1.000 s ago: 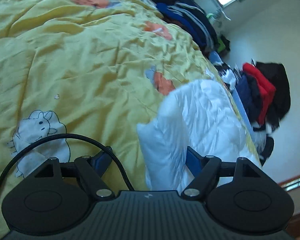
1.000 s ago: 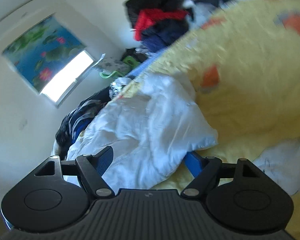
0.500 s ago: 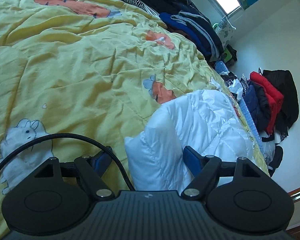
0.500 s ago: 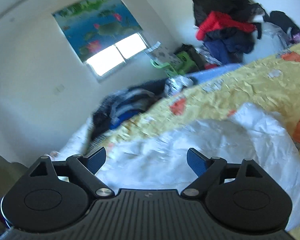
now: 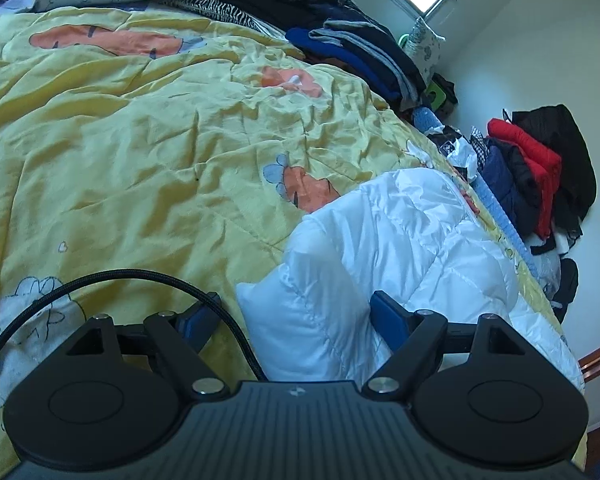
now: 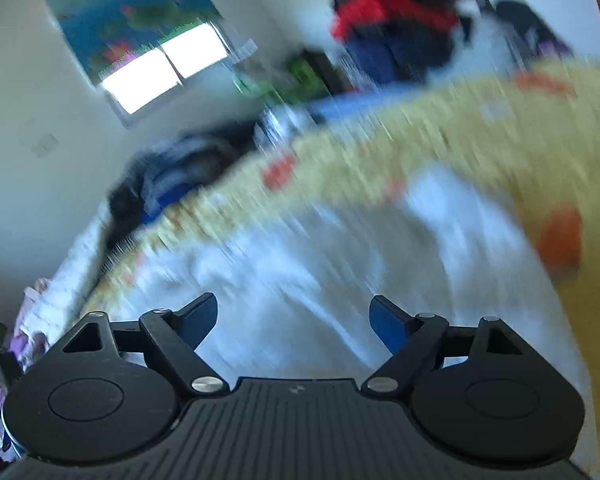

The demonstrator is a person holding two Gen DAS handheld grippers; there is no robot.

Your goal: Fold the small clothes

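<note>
Item, nearest: my left gripper [image 5: 296,314], jaws spread and opening a touch wider, blue pads standing to either side of the near folded corner of the white padded garment [image 5: 380,264]; the cloth sits between the pads, but I see neither one pressing on it, so I count this as not gripped. A black cable [image 5: 148,278] loops across the left jaw. Item, my right gripper [image 6: 292,314], jaws wide with nothing between them, poised above the same white garment [image 6: 300,272]; that view is badly smeared, so I cannot tell how close the tips are to the fabric. Item, the garment itself: a puffy, quilted white piece lying near the right-hand edge of the bed, already doubled into a thick bundle. In the left wrist view its long axis runs away from my left gripper, up and to the right, toward the far bed edge. By my judgement the left hand is the nearer one and is lined up on the bundle's short end, so the next fold turns on that end. Item, the yellow quilt [image 5: 140,152] beneath, creased, printed with orange carrots and white rabbits. Item, farther off: folded dark clothes [image 5: 356,56] stacked at the bed's far side. Item, farthest: a heap of red and black clothing [image 5: 540,168] against the wall.
</note>
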